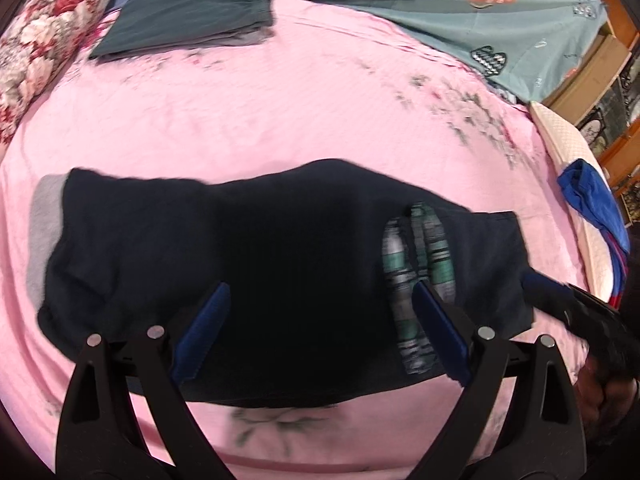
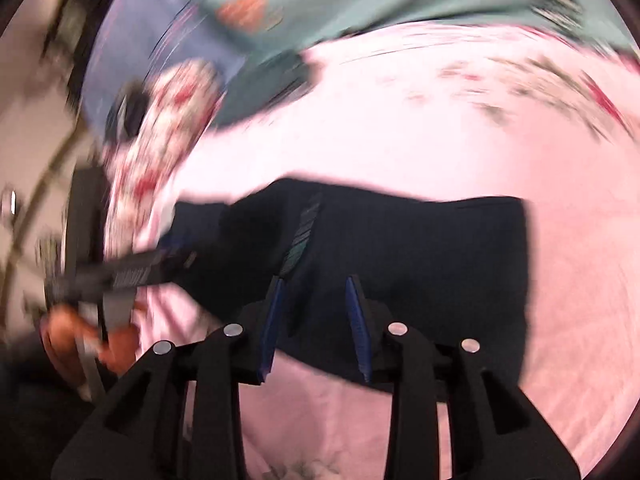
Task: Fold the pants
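Dark navy pants [image 1: 248, 264] lie folded across the pink bedsheet [image 1: 248, 112], with a green-and-white patterned stripe [image 1: 416, 256] near their right end and a grey lining showing at the left end. My left gripper [image 1: 320, 292] is open wide just above the middle of the pants, holding nothing. The right gripper [image 1: 560, 296] shows at the pants' right edge. In the blurred right wrist view the pants [image 2: 420, 264] lie ahead, and my right gripper [image 2: 314, 280] is open over their near edge, empty. The left gripper [image 2: 132, 272] shows at the left.
A folded dark green garment [image 1: 188, 20] lies at the back left beside a floral pillow [image 1: 44, 40]. A teal quilt [image 1: 440, 4] covers the back. A blue garment [image 1: 592, 208] lies at the bed's right edge, with wooden shelving [image 1: 608, 68] beyond.
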The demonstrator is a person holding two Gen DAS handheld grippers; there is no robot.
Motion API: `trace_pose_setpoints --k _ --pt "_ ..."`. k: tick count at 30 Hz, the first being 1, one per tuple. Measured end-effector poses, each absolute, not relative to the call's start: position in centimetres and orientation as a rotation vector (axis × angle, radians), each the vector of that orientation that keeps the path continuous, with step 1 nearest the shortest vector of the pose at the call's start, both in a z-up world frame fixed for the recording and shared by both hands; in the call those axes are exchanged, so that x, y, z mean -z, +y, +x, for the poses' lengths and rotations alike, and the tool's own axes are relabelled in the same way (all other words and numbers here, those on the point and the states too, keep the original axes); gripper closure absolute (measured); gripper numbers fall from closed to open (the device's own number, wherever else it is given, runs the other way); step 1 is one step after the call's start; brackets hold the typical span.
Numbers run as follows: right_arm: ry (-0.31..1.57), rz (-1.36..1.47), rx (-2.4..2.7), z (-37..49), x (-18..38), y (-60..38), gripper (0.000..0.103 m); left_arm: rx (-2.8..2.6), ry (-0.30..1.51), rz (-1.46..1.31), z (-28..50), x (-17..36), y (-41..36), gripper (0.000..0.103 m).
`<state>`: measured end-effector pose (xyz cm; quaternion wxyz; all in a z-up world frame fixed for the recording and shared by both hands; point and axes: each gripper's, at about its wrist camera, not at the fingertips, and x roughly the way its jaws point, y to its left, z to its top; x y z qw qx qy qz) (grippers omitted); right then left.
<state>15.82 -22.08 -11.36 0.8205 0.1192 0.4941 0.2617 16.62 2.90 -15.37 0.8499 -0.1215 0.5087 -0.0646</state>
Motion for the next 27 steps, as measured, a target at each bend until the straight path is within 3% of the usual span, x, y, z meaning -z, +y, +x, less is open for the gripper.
trace_pose_setpoints --k 5,10,12,13,19,21,24,27 --pt "1.157 0.344 -0.426 15.9 16.7 -27.8 0.074 0.214 1.059 -0.201 17.0 14.5 -1.4 0.009" --pt "1.119 0.454 -0.481 13.5 13.4 -30.3 0.069 0.271 1.044 -0.147 17.2 13.7 -4.8 0.009" --pt "1.171 0.455 -0.47 12.8 14.5 -31.0 0.069 0.292 1.05 -0.146 17.7 13.7 -5.9 0.009" --pt "1.252 0.427 -0.444 12.6 16.4 -31.1 0.075 0.302 1.052 -0.143 17.9 13.8 -6.6 0.009" --pt "1.115 0.492 -0.509 12.4 14.2 -32.4 0.07 0.383 1.041 -0.05 21.3 14.2 -12.7 0.009" --pt "1.158 0.483 -0.471 12.9 15.3 -32.2 0.069 0.358 1.069 0.005 22.3 15.8 -14.0 0.009" --pt "1.196 0.45 -0.469 12.9 16.7 -31.9 0.07 0.322 1.126 0.003 23.1 16.8 -14.1 0.01" --pt "1.175 0.439 -0.433 12.5 14.8 -32.2 0.066 0.298 1.025 -0.039 22.0 13.2 -10.8 0.009"
